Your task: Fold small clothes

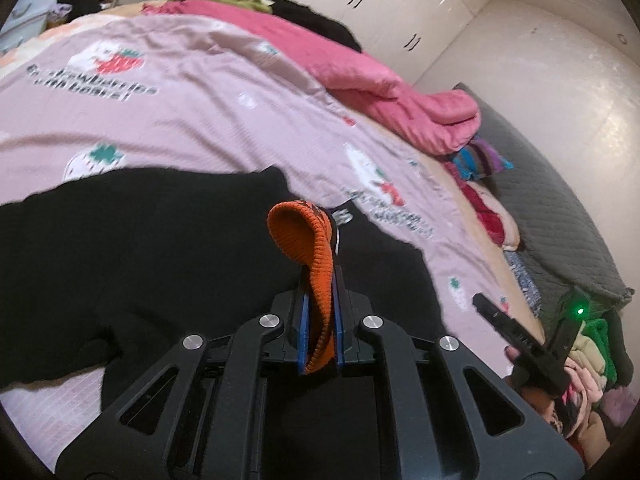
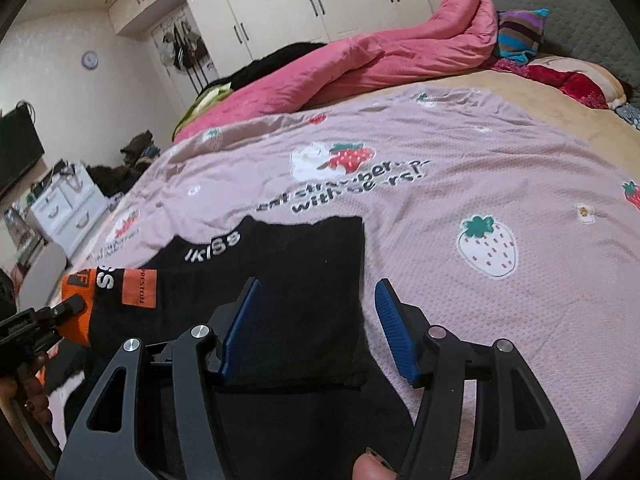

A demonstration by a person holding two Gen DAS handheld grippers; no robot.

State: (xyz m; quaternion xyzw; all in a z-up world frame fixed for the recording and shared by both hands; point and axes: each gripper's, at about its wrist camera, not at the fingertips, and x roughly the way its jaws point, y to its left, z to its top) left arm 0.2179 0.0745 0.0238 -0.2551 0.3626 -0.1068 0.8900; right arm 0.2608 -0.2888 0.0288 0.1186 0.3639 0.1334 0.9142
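A black garment (image 1: 160, 248) with white lettering and an orange patch (image 2: 138, 286) lies partly folded on the pink strawberry bedsheet (image 2: 460, 168). Its orange ribbed cuff (image 1: 308, 236) is lifted off the bed, and my left gripper (image 1: 326, 224) is shut on it. In the right wrist view that same cuff (image 2: 78, 292) shows at the far left, with the left gripper (image 2: 72, 305) pinching it. My right gripper (image 2: 317, 286) hangs open above the garment's right edge (image 2: 352, 300), its blue pads (image 2: 394, 332) apart with nothing between them. A thumb (image 2: 370, 466) shows at the bottom.
A rolled pink quilt (image 2: 380, 60) and dark clothes lie along the bed's far side. A striped pillow (image 2: 520, 32) rests by the grey headboard (image 1: 540, 184). A heap of clothes (image 1: 592, 356) sits beside the bed. White wardrobes (image 2: 320, 4) and a drawer unit (image 2: 64, 208) stand behind.
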